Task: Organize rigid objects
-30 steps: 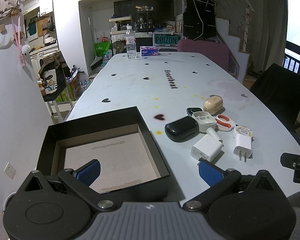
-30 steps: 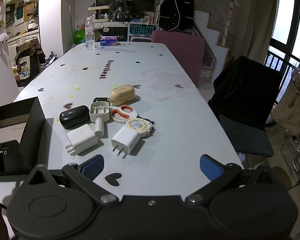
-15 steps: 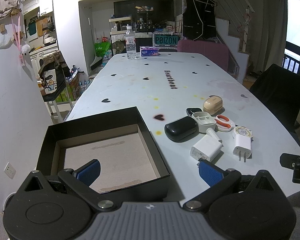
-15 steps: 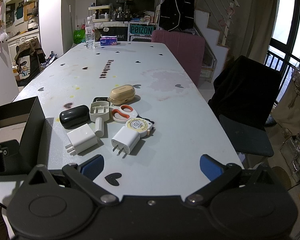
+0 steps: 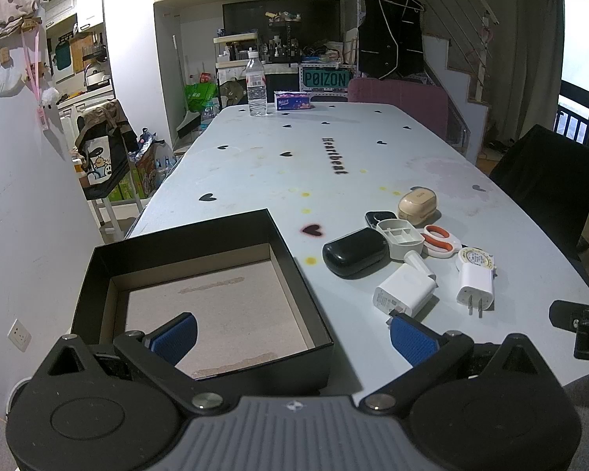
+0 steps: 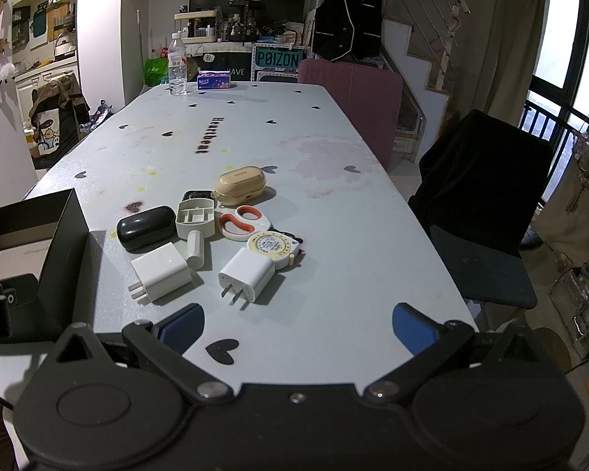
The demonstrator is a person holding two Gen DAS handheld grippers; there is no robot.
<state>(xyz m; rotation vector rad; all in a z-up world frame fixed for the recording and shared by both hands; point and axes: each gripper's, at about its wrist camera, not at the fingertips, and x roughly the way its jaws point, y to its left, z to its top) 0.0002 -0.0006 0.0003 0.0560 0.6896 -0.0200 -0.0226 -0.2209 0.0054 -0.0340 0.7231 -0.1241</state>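
Left gripper point(image 5: 292, 331): we hold it spread wide, gripping nothing, at the near edge of the table point(image 5: 255, 165).
Right gripper point(image 6: 296, 324): our jaws gape wide and bare over the near table edge.
Black box point(image 5: 294, 274): open, directly ahead of our left gripper, its near wall between the blue pads point(image 5: 176, 335).
Cluster: ahead and right of our left gripper, ahead and left of our right.
Square charger point(image 6: 161, 271): nearest our right gripper's left finger, prongs toward us.
Second charger point(image 6: 247, 274): just beside it, touching the tape measure point(image 6: 273, 245).
Black case point(image 6: 145, 227), white tray point(image 6: 195, 218), scissors point(image 6: 243, 223), beige case point(image 6: 241, 184): farther ahead, packed close.
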